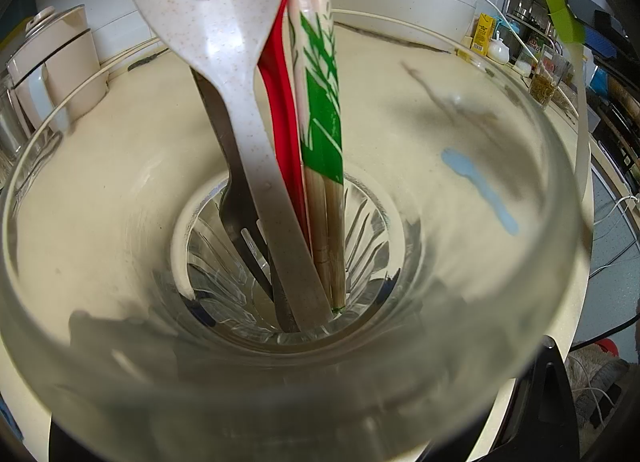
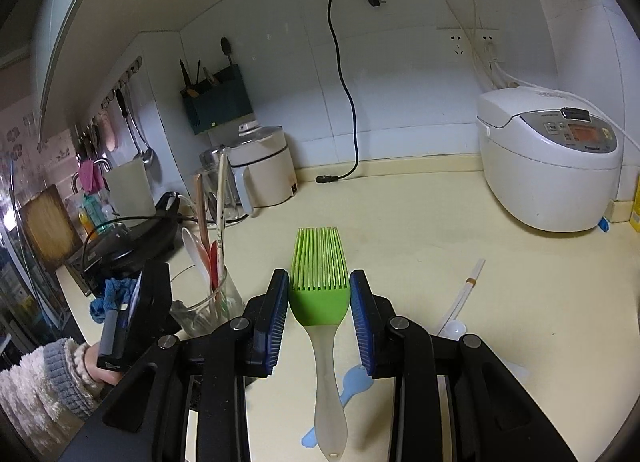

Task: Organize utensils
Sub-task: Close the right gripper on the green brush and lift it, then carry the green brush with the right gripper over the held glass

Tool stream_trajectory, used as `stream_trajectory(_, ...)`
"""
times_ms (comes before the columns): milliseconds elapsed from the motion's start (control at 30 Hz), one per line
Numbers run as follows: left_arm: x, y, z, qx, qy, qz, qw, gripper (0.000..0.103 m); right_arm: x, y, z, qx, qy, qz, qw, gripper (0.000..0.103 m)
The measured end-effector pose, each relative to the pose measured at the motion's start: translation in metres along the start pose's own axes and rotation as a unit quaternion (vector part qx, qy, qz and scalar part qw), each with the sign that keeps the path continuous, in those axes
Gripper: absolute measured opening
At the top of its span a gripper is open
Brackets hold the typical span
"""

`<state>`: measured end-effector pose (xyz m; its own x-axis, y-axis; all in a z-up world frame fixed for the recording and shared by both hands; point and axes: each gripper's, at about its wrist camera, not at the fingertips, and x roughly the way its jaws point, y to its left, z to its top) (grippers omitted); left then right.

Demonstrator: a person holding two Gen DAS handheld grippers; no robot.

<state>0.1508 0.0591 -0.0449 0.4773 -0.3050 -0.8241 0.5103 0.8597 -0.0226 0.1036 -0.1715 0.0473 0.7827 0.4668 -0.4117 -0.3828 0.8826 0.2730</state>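
Observation:
The left wrist view looks straight down into a clear glass cup (image 1: 520, 222) that fills the frame. In it stand a speckled white spoon (image 1: 224, 42), a metal fork (image 1: 240, 218), a red utensil (image 1: 282, 110) and wrapped chopsticks (image 1: 322, 110). In the right wrist view my left gripper (image 2: 168, 302) holds this cup (image 2: 192, 310) at the left. My right gripper (image 2: 319, 294) is shut on the head of a green silicone brush (image 2: 319, 286), which also shows at the top right of the left wrist view (image 1: 560, 2). A blue spoon (image 2: 352, 382) lies on the counter under it.
A white rice cooker (image 2: 552, 158) stands at the back right, a kettle (image 2: 264, 166) and a black griddle (image 2: 132, 238) at the left. A clear plastic spoon (image 2: 456, 318) lies on the cream counter (image 2: 420, 222). A black cord (image 2: 344, 102) hangs down the wall.

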Motion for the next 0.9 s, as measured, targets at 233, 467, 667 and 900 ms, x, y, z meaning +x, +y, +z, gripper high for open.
stream_trajectory(233,0.000,0.000,0.000,0.000,0.000,0.000,1.0000,0.099,-0.004,-0.005,-0.009,0.019,-0.001,0.002,1.000,0.031)
stream_trajectory(467,0.000,0.000,0.000,0.000,0.000,0.000,1.0000,0.099,-0.003,-0.007,-0.013,0.025,0.001,0.001,1.000,0.031)
stream_trajectory(667,0.000,0.000,0.000,0.000,0.000,0.000,1.0000,0.099,-0.002,-0.007,-0.016,0.027,0.004,-0.001,1.000,0.031)
stream_trajectory(900,0.000,0.000,0.000,0.000,0.000,0.000,1.0000,0.099,-0.001,-0.008,-0.019,0.028,0.008,-0.011,1.000,0.031)
